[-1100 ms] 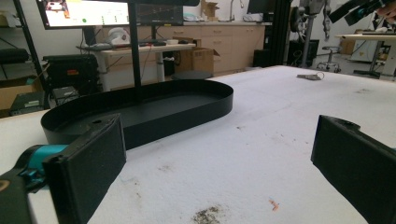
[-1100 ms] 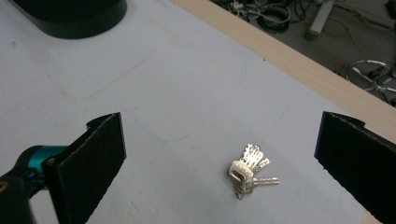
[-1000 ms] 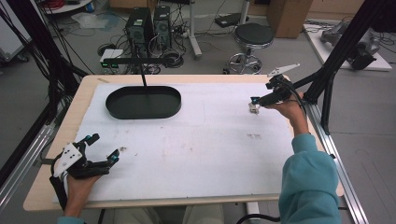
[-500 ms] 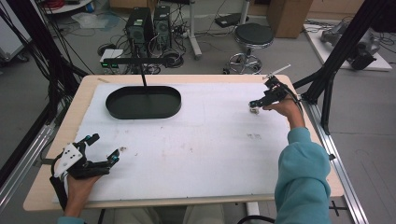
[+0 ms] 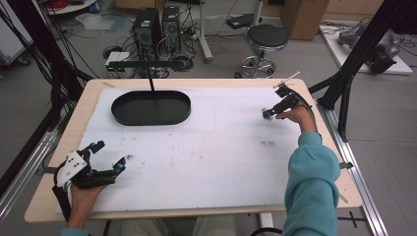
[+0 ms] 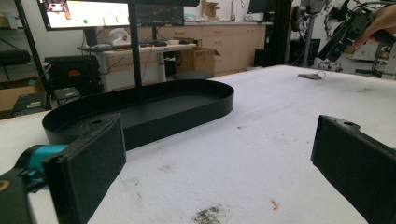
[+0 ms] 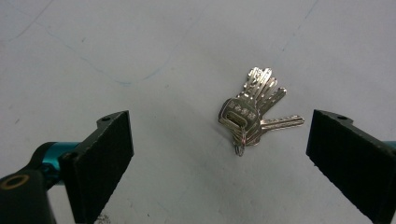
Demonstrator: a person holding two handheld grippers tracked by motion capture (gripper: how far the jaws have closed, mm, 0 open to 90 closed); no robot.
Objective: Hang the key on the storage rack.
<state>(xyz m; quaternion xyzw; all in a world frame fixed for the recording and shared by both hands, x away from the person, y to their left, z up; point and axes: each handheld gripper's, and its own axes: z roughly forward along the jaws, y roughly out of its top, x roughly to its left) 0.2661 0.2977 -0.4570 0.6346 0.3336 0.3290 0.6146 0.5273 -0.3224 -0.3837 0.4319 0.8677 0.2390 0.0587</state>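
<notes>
A bunch of silver keys (image 7: 254, 116) on a small ring lies flat on the white table cover, fanned out. My right gripper (image 7: 219, 140) hovers over it, open, and the keys lie between the two jaws, nearer the right one, touching neither. In the high view this right gripper (image 5: 269, 113) is at the far right of the table. My left gripper (image 5: 112, 155) rests open near the front left corner with nothing between its jaws. The left gripper view has its own left gripper (image 6: 222, 140) wide open over bare cover, with the keys (image 6: 312, 75) far off.
A black oval tray (image 5: 147, 123) stands at the back left with a thin black post rising behind it; its wall (image 6: 187, 116) is ahead of the left gripper. Dark smudges (image 5: 268, 144) mark the cover. The right gripper (image 6: 336, 44) hangs at the far right.
The right forearm has swung slightly left and forward while its gripper stays over the keys. The left gripper has not moved.
</notes>
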